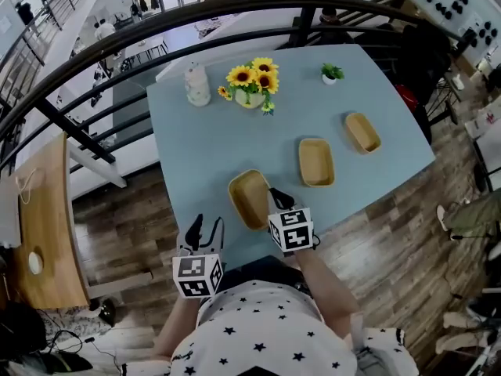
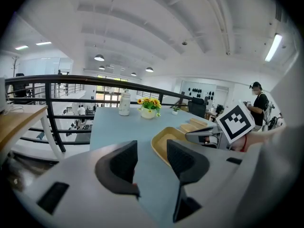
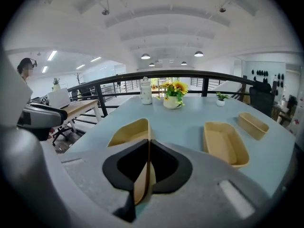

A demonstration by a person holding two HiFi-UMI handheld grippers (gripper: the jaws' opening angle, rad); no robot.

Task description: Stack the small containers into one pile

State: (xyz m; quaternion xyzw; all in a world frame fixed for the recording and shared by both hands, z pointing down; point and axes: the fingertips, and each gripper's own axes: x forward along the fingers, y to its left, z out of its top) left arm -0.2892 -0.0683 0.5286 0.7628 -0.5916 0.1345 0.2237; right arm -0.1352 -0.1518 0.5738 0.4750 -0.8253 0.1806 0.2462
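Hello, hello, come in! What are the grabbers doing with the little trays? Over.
Right gripper jaws shut on rim of nearest tray. Left gripper open, empty. Middle tray and far tray lie apart, unstacked. Flowers far back, not blocking.

Bench point(image 1: 203, 139): plain pale blue. Near container point(image 1: 249, 202), middle container point(image 1: 316, 161) and far container point(image 1: 362, 131): uniform tan. Sunflowers point(image 1: 252, 77): yellow heads, green leaves, cream pot. Left tool point(image 1: 205, 224) and right tool point(image 1: 275, 198): black jaws, cubes in black-and-white squares. Shirt point(image 1: 266, 327): white, black stars. Floor point(image 1: 117, 225): dark brown planks.
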